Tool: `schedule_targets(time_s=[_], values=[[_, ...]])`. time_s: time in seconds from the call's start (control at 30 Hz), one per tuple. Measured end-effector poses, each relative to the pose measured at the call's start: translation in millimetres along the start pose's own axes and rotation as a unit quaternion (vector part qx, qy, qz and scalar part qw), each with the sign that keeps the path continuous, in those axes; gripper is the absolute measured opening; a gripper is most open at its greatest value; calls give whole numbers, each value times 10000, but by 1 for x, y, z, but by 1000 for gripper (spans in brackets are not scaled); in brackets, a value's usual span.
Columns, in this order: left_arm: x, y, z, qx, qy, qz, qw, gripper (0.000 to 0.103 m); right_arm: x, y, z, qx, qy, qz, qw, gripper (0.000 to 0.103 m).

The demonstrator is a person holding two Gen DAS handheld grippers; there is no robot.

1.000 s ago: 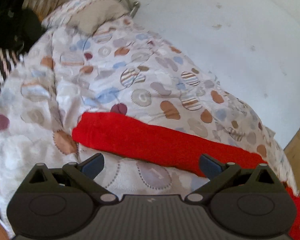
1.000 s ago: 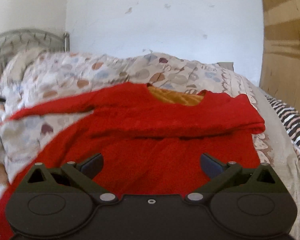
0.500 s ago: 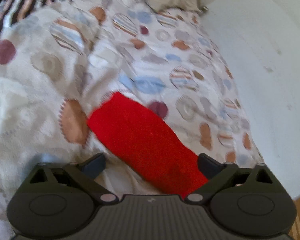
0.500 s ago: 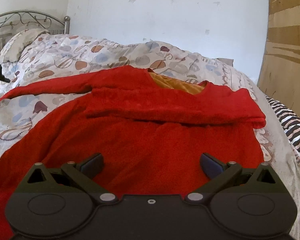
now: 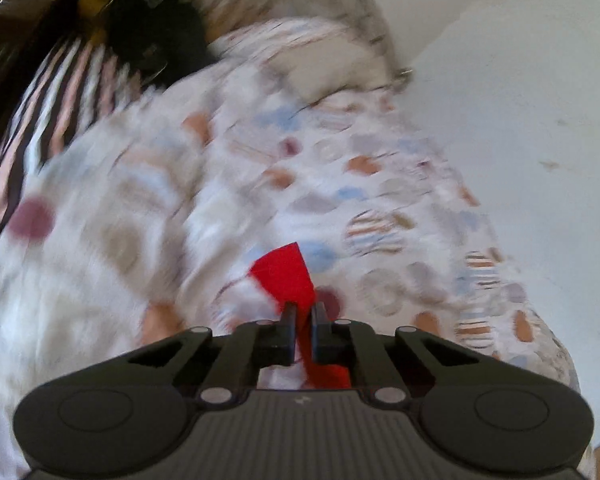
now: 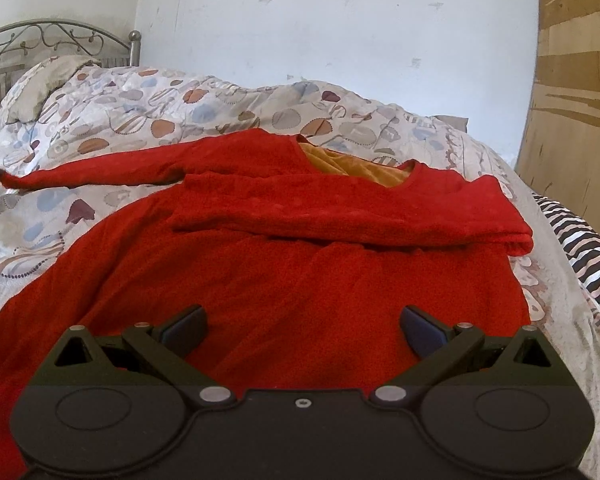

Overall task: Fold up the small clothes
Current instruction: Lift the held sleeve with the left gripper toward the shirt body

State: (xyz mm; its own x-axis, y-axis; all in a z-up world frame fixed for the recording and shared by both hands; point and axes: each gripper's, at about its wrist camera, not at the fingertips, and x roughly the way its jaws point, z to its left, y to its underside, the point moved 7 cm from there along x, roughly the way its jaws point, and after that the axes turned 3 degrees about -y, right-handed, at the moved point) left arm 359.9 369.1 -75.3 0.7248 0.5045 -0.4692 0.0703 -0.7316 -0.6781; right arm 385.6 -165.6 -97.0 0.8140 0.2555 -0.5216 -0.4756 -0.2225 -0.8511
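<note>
The red long-sleeved fleece top [image 6: 300, 272] lies spread on the bed, its front up and the neck opening, which shows an orange-yellow lining [image 6: 356, 164], toward the wall. One sleeve is already laid across the chest, and the other sleeve [image 6: 100, 170] stretches out to the left over the quilt. The left gripper [image 5: 303, 314] has its two black fingers pressed nearly together on the cuff end of this sleeve [image 5: 286, 276], so a small red piece sticks out in front of them; the left view is blurred, so I cannot tell how high the cuff is lifted. The right gripper [image 6: 303, 326] hovers over the lower body of the top with its fingers wide apart and holds nothing. I judge that the step in hand is folding the second sleeve inward. The next move probably calls for carrying the cuff across the chest, laying it flat on the first sleeve, and then letting go. The surface is a soft white quilt with coloured round patches [image 6: 160, 120], which may wrinkle under the cloth. Around it there are a metal headboard [image 6: 60, 40], a striped blanket [image 6: 580, 256], a white wall [image 6: 340, 32] and a wooden panel [image 6: 576, 100].
</note>
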Motion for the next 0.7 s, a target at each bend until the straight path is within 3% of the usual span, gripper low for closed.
schedule_targets(time_s=[0.13, 0.23, 0.4, 0.63, 0.7], values=[[-21, -12, -47, 628, 599, -355, 9956, 6, -2, 0, -1, 69, -26, -50, 10000, 103], [-44, -17, -93, 1100, 1196, -645, 9846, 5, -11, -3, -6, 262, 7, -351, 9990, 103], [-101, -9, -179, 1941, 2391, -1180, 9440, 5, -34, -11, -28, 860, -123, -839, 9927, 103], [-154, 47, -271, 2638, 3556, -981, 8913, 5, -67, -7, -67, 1222, 293, -1094, 9860, 103], [-165, 66, -288, 2703, 3815, -866, 8797, 5, -76, -4, -77, 1238, 410, -1133, 9850, 103]])
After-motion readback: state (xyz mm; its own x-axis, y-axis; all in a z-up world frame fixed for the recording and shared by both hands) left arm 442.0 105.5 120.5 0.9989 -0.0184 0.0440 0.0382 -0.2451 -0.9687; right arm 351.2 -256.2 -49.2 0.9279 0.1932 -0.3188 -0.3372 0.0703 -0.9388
